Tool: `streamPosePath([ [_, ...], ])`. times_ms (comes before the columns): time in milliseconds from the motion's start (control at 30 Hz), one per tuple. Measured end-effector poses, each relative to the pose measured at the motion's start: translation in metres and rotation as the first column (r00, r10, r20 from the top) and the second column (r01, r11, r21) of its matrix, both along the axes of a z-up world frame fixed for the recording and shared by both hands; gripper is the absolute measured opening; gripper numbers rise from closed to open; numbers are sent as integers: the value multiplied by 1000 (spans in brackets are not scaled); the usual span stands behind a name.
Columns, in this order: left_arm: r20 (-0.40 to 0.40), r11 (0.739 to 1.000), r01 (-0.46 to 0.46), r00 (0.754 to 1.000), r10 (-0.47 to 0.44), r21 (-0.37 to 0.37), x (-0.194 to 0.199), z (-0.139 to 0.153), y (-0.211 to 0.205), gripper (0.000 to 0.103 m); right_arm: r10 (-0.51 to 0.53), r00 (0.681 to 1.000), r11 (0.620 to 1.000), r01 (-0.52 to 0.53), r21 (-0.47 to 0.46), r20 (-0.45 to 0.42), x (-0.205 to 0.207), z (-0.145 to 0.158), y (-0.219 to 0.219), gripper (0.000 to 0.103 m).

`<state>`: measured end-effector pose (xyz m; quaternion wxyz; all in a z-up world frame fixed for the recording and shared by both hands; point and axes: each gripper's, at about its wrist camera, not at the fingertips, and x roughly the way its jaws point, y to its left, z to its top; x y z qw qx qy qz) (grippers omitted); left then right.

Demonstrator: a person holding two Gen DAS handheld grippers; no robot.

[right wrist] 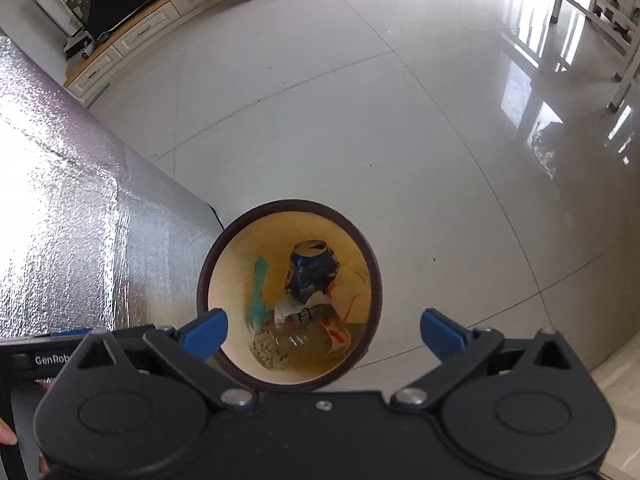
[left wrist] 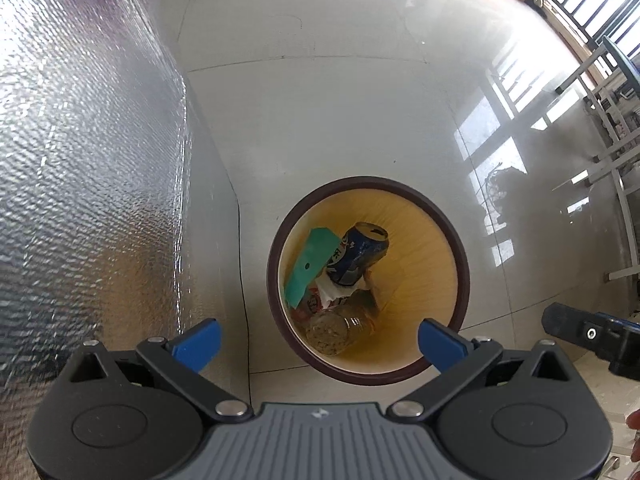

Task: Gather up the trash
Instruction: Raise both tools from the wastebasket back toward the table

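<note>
Both tools hang over the bin (left wrist: 276, 264), looking down its mouth. Left tool (left wrist: 319, 340): spread wide, empty. Right tool (right wrist: 323, 334): likewise released, nothing between the fingers.

Trash sits at the bin's bottom: blue can (left wrist: 358, 254), green card (left wrist: 310, 264), clear bottle (left wrist: 336, 330), crumpled paper (left wrist: 334, 292). No loose trash visible outside it.

Judgement: collection looks about done. If more remains, lift clear of the rim before swinging away, and drop later pieces from above centre.

Floor (left wrist: 340, 120): glossy pale tile, strong window glare. Silver foil sheet (left wrist: 88, 168) left of the bin. Cabinet (right wrist: 132, 40) at far wall.
</note>
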<state>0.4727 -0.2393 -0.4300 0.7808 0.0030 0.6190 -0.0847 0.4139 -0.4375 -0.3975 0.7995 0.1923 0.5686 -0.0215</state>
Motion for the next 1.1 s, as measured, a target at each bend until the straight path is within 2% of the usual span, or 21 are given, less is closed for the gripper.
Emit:
streamPosePath([
  [400,93,1000,-17,996,16,8,-34,41,4,103,35,999,997,-34,-66,18,-28,27,-4,103],
  [600,149,1000,-23,989,23,0,-60,69,5,103,28,999,996,-26,-84,28,-51,51,-8,103],
  [900,270,999,-2,963,14,-44,-99,133,4,103,18,995,989,-3,-150,99,-86,111,-12,103],
  [1100,373,995,43,928,-6,-92,-132,185,5,103,8,980,987,24,-159,196,-114,172,-14,103],
])
